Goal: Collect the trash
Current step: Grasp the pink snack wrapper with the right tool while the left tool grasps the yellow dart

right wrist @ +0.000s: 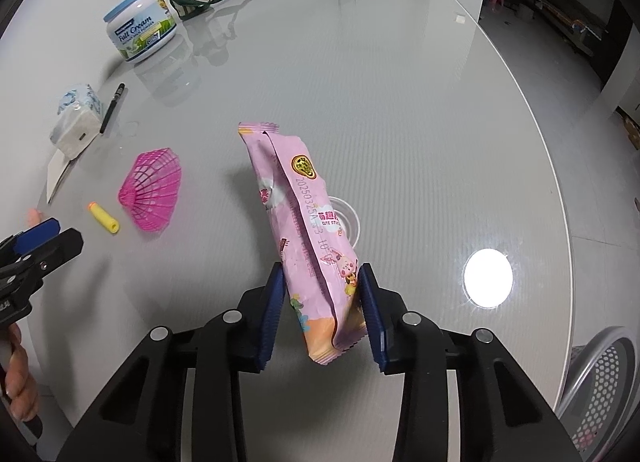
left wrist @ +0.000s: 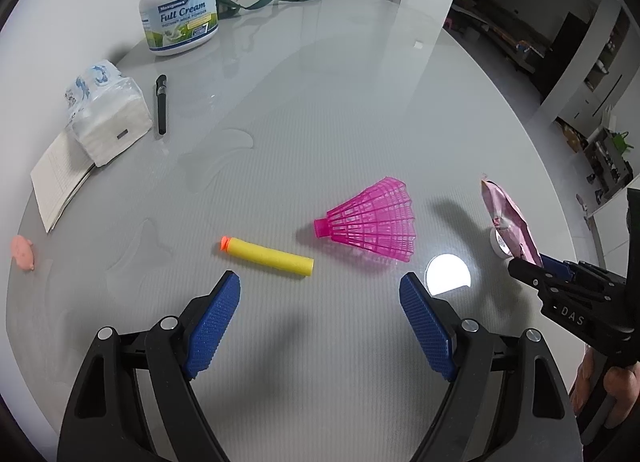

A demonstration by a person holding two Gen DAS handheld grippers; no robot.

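Right jaws: I have my right gripper clamped on the lower end of the pink snack wrapper; both blue pads press its sides.
Wrapper axis: its long axis runs on from my jaws, away from me; a clear cup sits on the table behind it.
Left jaws: my left gripper stands wide apart with nothing between the pads, above the table.
Yellow foam dart: just beyond my left jaws, lying crosswise to them, orange tip to the left.
Pink shuttlecock: just right of the dart, lying on its side.
Nearer hand: I judge the left is better placed for the dart.
Mesh bin: low and right of the wrapper, past the table edge, likely where it goes.
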